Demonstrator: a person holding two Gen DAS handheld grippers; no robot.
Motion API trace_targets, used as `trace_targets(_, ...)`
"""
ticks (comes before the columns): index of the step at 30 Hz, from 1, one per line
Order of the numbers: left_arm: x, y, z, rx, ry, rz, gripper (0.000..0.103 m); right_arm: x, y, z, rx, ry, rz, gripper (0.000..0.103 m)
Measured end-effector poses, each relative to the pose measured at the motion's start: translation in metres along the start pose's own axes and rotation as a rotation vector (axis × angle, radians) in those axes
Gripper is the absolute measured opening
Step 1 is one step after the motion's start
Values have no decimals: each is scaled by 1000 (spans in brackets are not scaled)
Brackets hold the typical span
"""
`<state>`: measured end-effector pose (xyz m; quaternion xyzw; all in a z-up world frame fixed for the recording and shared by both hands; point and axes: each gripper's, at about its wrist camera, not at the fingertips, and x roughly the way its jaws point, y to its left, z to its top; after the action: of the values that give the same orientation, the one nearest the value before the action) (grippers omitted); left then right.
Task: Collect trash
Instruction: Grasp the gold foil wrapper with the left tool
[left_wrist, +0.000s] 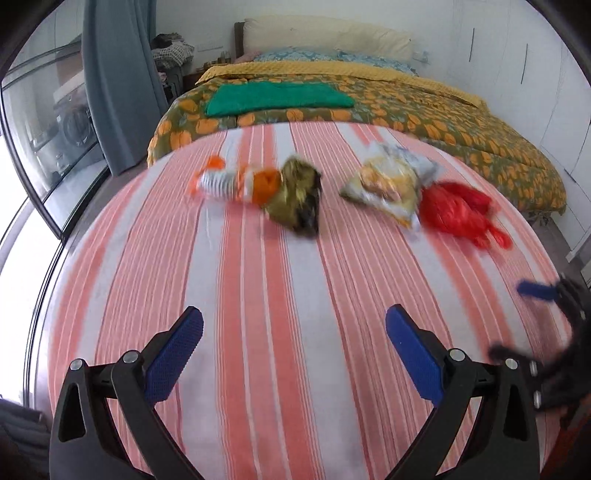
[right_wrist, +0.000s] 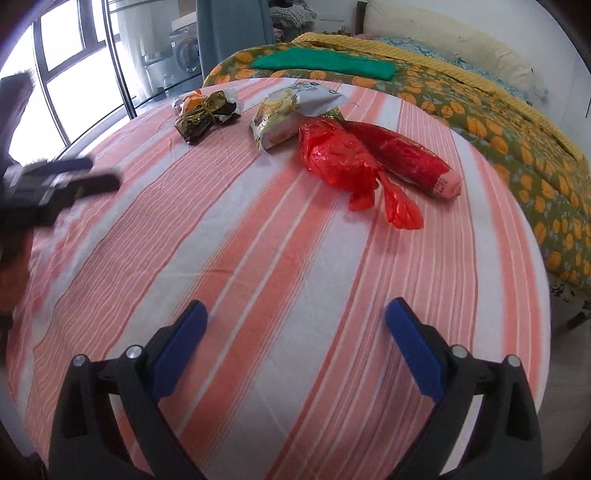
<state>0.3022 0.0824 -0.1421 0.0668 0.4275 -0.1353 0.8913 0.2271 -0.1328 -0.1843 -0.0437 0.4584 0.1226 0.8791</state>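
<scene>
Left claw (left_wrist: 294, 349) wide, nothing held, over striped tabletop (left_wrist: 280, 302). Right claw (right_wrist: 296, 330) wide too, nothing held. Trash at far side: gold wrapper (right_wrist: 201, 118) left, snack bag (right_wrist: 284, 114) middle, red bag (right_wrist: 343, 158) right, red tube (right_wrist: 406, 157) touching it.

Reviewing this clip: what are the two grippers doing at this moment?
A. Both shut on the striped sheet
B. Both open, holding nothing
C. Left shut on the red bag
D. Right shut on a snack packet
B: the left gripper and right gripper both show spread fingers with only striped sheet between them; the red bag lies untouched.
</scene>
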Motion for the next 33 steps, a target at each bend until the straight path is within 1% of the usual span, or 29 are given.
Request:
trace_targets(1, 11, 2, 15, 2, -1, 1, 98, 0, -1, 0, 2, 0, 1, 95)
trace_targets(3, 27, 3, 34, 4, -3, 12, 98, 1, 0, 0, 4, 1, 1, 96)
trace_targets(6, 55, 4, 58, 0, 31, 34, 97, 1, -1, -1, 6, 1, 2, 96)
trace_targets(8, 72, 1, 68, 0, 55, 51, 91, 1, -1, 0, 6, 1, 2, 96)
trace_targets(10, 84, -1, 73, -6, 79, 48, 76, 1, -1, 0, 6, 1, 3, 96)
trace_targets(11, 88, -3, 75, -10, 90, 46, 72, 1, -1, 0, 6, 1, 2, 97)
trace_targets(12, 91, -3, 76, -10, 93, 47, 63, 1, -1, 0, 6, 1, 3, 97)
trace_targets(13, 91, -5, 76, -11, 88, 46, 51, 1, -1, 0, 6, 1, 3, 97)
trace_targets(15, 88, -6, 75, -26, 75, 45, 42, 1, -1, 0, 7, 2, 3, 97)
trace_targets(16, 84, -6, 72, -42, 75, 41, 40, 1, -1, 0, 8, 2, 3, 97)
trace_targets(19, 60, -7, 54, -72, 69, 34, 40, 1, -1, 0, 7, 2, 3, 97)
trace_targets(20, 50, -7, 46, -83, 74, 20, 40, 1, -1, 0, 7, 1, 3, 97)
trace_targets(23, 18, -8, 11, -120, 101, -33, 40, 1, -1, 0, 7, 1, 3, 97)
trace_targets(24, 6, -9, -5, -128, 110, -51, 41, 1, -1, 0, 7, 1, 3, 97)
trace_targets(26, -8, -10, -26, -132, 114, -68, 43, 1, -1, 0, 7, 1, 3, 97)
trace_targets(27, -15, -11, -35, -132, 111, -75, 48, 1, -1, 0, 7, 1, 3, 97)
trace_targets(29, -22, -12, -48, -131, 93, -66, 55, 1, 0, 0, 6, 1, 2, 97)
trace_targets(30, -23, -12, -52, -123, 84, -63, 66, 1, 0, 0, 6, 1, 2, 97)
trace_targets(31, -21, -12, -55, -112, 80, -63, 73, 1, -1, 0, 6, 1, 2, 97)
trace_targets(33, -15, -14, -57, -97, 70, -34, 75, 1, -1, 0, 6, 1, 3, 97)
